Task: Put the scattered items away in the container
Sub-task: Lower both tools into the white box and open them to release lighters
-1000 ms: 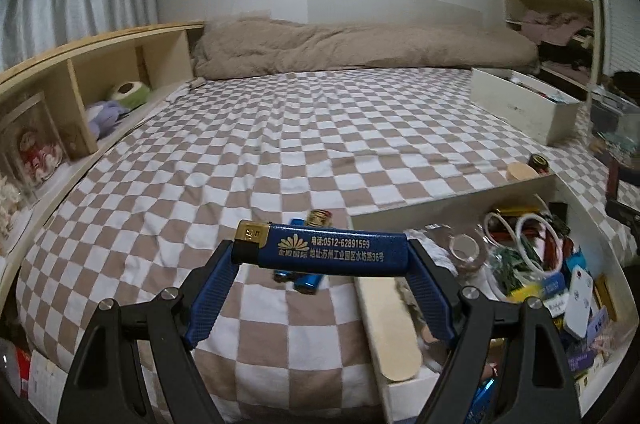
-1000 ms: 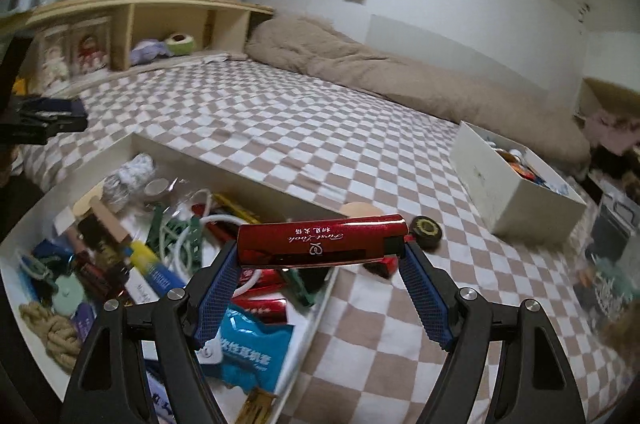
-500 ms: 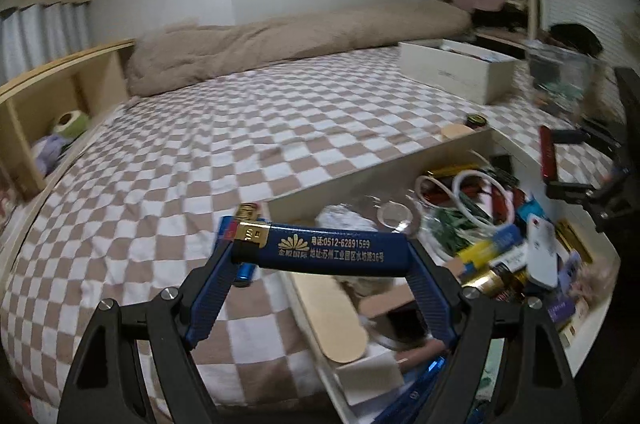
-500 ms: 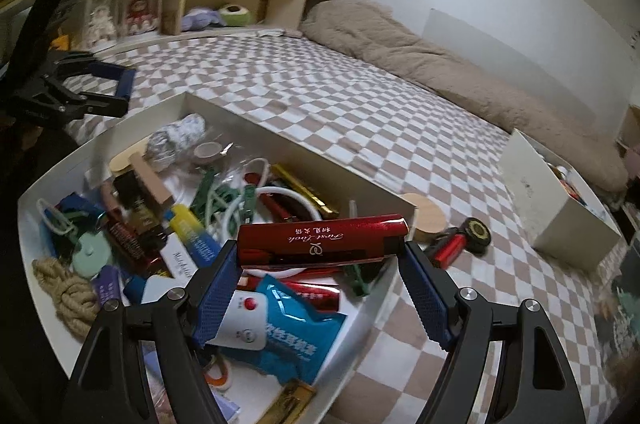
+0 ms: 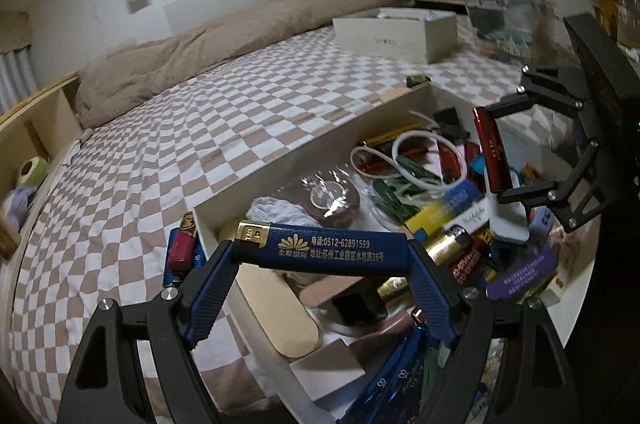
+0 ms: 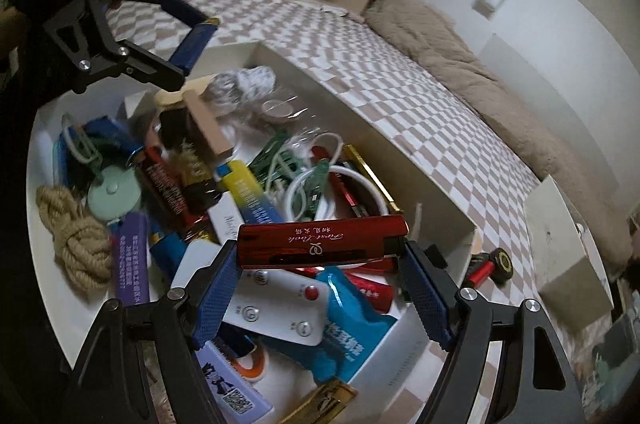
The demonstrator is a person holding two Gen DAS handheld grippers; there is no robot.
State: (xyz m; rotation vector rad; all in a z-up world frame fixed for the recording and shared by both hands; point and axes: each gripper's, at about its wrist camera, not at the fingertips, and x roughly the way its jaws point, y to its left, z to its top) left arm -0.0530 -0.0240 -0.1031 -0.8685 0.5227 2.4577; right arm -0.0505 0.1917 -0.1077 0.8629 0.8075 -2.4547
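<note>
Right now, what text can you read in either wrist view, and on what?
"0512-62891599" on the blue lighter held in the left gripper; its Chinese lines are too small to read.
"First Look" on the red lighter in the right gripper.
Print on packets in the white container: too blurred.

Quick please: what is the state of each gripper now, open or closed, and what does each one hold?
Left gripper: closed on the blue lighter, held crosswise.
Right gripper: closed on the red lighter, held crosswise.
</note>
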